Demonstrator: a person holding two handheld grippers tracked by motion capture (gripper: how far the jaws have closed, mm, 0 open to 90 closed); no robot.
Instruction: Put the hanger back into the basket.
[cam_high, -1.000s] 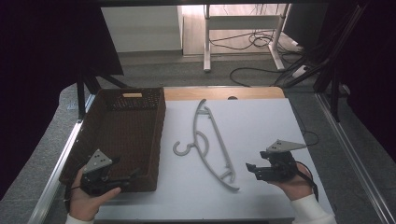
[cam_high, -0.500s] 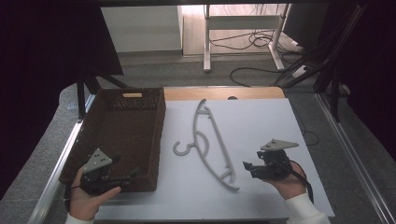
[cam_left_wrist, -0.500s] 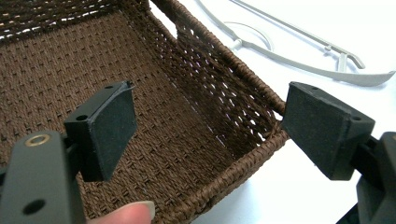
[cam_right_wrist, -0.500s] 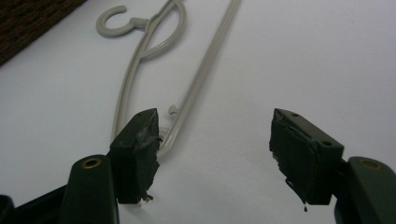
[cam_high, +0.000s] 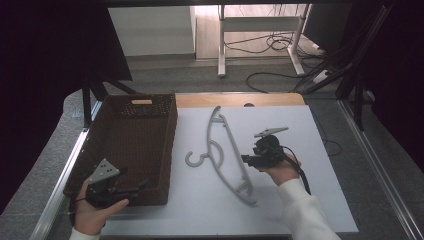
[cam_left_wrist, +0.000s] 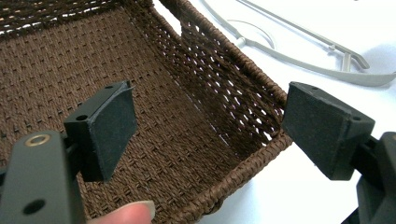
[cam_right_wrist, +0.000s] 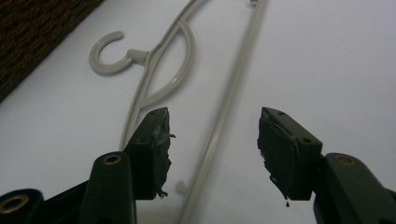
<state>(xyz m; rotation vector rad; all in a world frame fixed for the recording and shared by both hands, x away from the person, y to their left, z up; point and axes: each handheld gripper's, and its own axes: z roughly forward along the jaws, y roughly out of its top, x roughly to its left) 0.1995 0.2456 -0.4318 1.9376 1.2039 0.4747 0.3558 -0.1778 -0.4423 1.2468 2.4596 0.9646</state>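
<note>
Two jaws of the right gripper (cam_right_wrist: 212, 154), parted and just closing, straddle the straight bar of the pale grey plastic hanger (cam_high: 226, 150) on the white table (cam_high: 310, 200). Left gripper (cam_left_wrist: 210, 140) gapes over the brown woven basket's (cam_high: 135, 145) near corner.

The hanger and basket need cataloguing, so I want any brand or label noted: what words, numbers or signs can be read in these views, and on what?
None can be read.
The hanger: plain grey, no marking visible.
The basket: bare brown weave; a pale patch at its far handle, too small to tell if it bears text.
The right gripper and left gripper: black pads, no lettering.
</note>
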